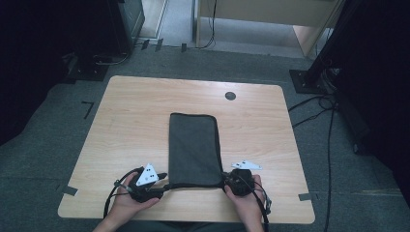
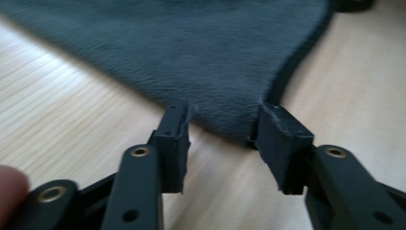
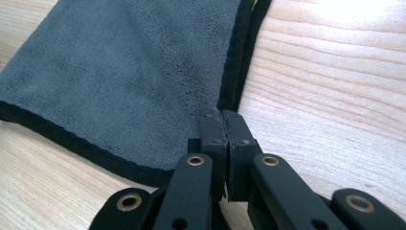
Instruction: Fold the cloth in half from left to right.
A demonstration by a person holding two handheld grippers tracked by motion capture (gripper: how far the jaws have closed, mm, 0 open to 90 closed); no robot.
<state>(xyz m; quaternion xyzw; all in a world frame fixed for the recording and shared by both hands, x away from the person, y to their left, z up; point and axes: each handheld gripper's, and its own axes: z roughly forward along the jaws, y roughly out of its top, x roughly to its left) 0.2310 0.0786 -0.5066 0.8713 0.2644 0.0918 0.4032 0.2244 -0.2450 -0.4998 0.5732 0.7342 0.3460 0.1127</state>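
A dark grey towel [image 1: 194, 150] with a black hem lies folded into a long strip on the wooden table [image 1: 130, 111], running away from me. My left gripper [image 1: 164, 183] is at its near left corner. In the left gripper view the towel's corner [image 2: 225, 120] sits between the parted jaws of the left gripper [image 2: 225, 125], with a gap on each side. My right gripper [image 1: 225, 181] is at the near right corner. In the right gripper view the right gripper [image 3: 222, 117] has its jaws pressed together on the towel's hem [image 3: 234, 81].
A small round black grommet [image 1: 230, 95] is set in the table's far right part. Bare wood lies on both sides of the towel. The table's near edge runs just under my hands. Cables [image 1: 329, 125] and dark stands are on the floor around.
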